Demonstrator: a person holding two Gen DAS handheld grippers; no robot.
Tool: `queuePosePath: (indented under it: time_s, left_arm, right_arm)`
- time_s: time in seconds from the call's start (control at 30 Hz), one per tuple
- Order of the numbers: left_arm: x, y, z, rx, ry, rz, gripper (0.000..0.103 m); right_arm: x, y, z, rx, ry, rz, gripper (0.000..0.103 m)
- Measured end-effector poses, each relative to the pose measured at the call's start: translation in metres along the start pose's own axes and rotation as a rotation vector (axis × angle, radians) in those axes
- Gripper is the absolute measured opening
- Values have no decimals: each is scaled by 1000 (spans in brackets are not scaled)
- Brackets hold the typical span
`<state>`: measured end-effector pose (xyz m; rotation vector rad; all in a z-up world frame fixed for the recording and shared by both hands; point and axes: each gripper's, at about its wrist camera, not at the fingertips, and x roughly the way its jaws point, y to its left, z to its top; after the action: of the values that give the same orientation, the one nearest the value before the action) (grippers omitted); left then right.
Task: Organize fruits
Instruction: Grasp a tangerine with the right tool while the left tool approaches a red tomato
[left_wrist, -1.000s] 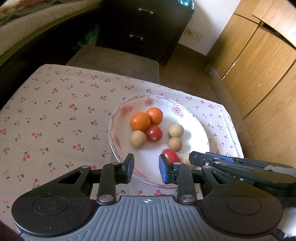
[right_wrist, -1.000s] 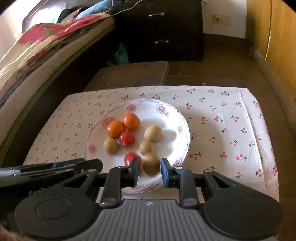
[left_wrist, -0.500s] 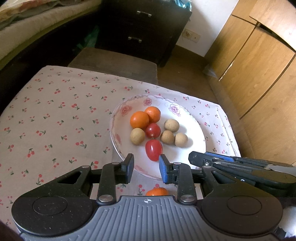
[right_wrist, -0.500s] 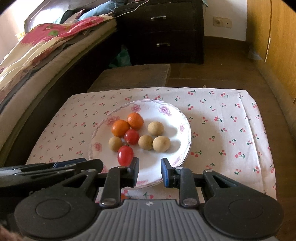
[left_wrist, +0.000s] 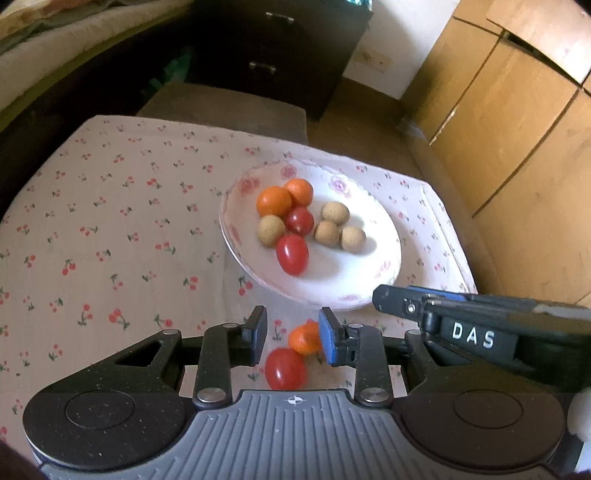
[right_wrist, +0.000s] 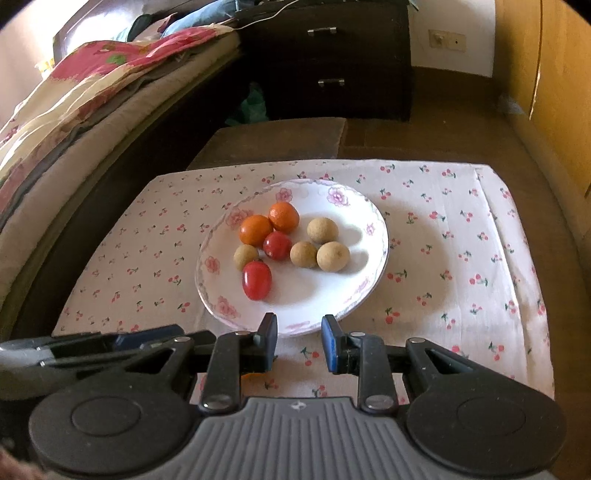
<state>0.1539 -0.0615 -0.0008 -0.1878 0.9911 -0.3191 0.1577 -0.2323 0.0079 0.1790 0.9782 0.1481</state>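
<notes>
A white flowered plate (left_wrist: 351, 266) (right_wrist: 314, 291) sits on the cherry-print cloth, holding two small oranges (right_wrist: 267, 223), two red tomatoes (right_wrist: 256, 279) and several tan longans (right_wrist: 321, 249). My left gripper (left_wrist: 292, 325) hovers over the cloth just before the plate; its jaws are opening and the pads press on nothing. Under it on the cloth lie a small orange (left_wrist: 303, 338) and a tomato (left_wrist: 285, 368). My right gripper (right_wrist: 299, 328) hangs at the plate's near rim, shut and empty. Its tip (left_wrist: 391, 295) shows to the right in the left wrist view.
The cloth-covered table (right_wrist: 461, 258) has bare cloth to the left and right of the plate. Behind it stand a brown stool (right_wrist: 273, 140), a dark drawer chest (right_wrist: 332, 55) and a bed (right_wrist: 74, 110). Wooden cabinets (left_wrist: 517, 129) line the right.
Both grippers drew back from the plate toward the near edge. The longan seen between the right jaws now lies on the plate. An orange and a tomato on the cloth came into view.
</notes>
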Motion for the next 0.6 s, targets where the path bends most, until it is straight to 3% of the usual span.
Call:
queuePosePath:
  time_s: [0.3,0.6]
  left_arm:
    - [5,-4,-17,4,52,-11,42]
    - [21,-8,-25,20,86,23,47]
  right_arm:
    - [-4,-2,-6,17,7,-6,28]
    - [-1,-4,-8,17,22,-9,29]
